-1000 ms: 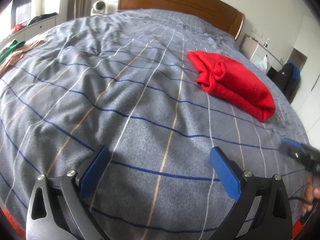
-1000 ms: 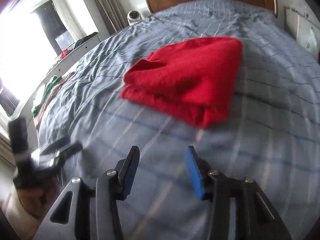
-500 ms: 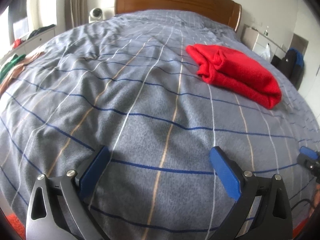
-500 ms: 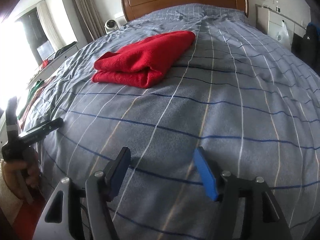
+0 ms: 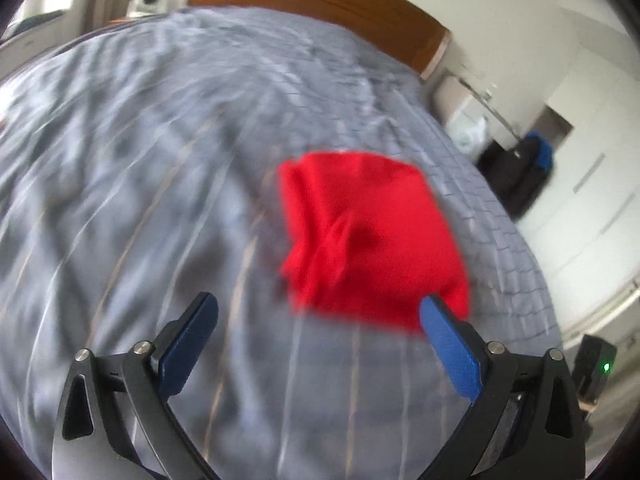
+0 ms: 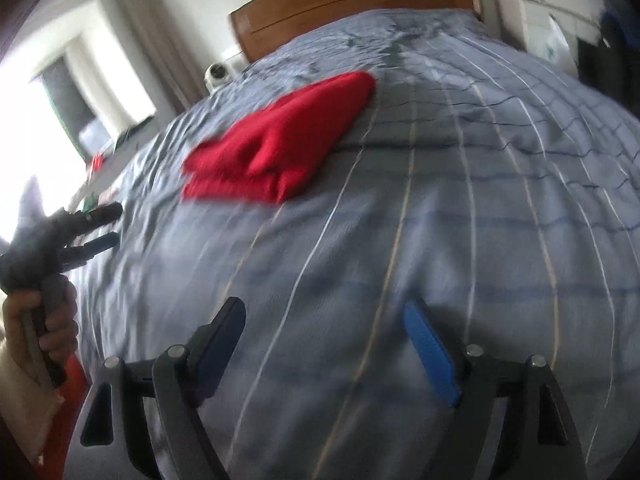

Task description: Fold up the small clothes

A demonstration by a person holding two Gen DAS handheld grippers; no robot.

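Left gripper facing red garment

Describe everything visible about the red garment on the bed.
The red garment is plain bright red, soft and fleecy-looking, folded into a thick, roughly rectangular bundle with bunched creases and layered edges along one side. It lies flat on the grey striped bedspread, toward the headboard half. Only the bedspread touches it; both grippers are clear of it. Blur hides finer detail.

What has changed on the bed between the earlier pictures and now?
The left gripper has swung toward the red garment, which now lies just beyond its open jaws. The right gripper has just been opening, nothing between its fingers. The garment stays folded on the bedspread, untouched.
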